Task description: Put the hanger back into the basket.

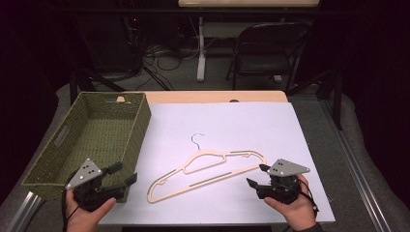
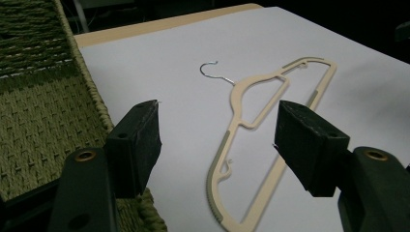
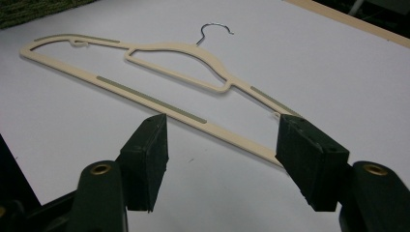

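Woven green basket (image 1: pixel 92 140) flanks the cream hanger (image 1: pixel 208 171); both tools (image 1: pixel 121 175) (image 1: pixel 256 175) gape wide, empty.

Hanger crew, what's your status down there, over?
Left hand-held gripper open, empty, beside basket. Right hand-held gripper open, empty, near hanger's end. Hanger flat on white sheet, untouched. Nothing in the way.

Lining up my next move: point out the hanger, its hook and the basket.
hanger (image 1: pixel 203 180), high view, bottom bar.
hook (image 1: pixel 196 139), high view, wire curve.
basket (image 1: pixel 140 126), high view, right wall.
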Demonstrator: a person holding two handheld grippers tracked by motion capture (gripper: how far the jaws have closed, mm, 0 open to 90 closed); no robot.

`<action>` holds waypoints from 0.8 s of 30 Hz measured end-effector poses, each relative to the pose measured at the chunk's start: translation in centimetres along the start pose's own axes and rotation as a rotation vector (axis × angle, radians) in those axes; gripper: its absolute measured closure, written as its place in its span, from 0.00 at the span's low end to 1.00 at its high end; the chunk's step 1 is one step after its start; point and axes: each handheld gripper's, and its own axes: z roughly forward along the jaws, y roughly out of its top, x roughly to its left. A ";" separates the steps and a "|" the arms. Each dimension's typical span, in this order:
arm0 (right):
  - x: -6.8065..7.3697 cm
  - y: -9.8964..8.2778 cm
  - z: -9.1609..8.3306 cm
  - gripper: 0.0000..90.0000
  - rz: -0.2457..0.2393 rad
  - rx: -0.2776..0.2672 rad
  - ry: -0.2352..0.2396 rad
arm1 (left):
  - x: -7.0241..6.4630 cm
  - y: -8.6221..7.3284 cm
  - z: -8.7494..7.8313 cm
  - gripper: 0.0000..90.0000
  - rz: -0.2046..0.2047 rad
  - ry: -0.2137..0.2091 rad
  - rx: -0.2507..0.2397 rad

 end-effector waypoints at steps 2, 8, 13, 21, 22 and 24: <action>-0.3 0.5 0.2 0.40 -0.004 0.013 0.008 | 0.2 0.3 0.3 0.37 -0.003 -0.002 0.006; -0.5 1.9 1.0 0.44 -0.036 0.047 0.049 | -0.1 1.6 1.7 0.38 0.029 -0.026 0.036; 0.3 3.3 2.5 0.49 -0.116 0.113 0.071 | -1.1 2.6 3.0 0.38 0.057 -0.044 0.068; 0.8 5.8 4.5 0.52 -0.165 0.138 0.110 | -1.6 3.8 4.8 0.39 0.050 -0.064 0.081; 0.8 6.1 4.7 0.52 -0.167 0.139 0.126 | -1.7 4.0 4.9 0.39 0.053 -0.065 0.080; 0.9 6.7 5.2 0.51 -0.177 0.135 0.141 | -1.8 4.4 5.3 0.39 0.051 -0.067 0.079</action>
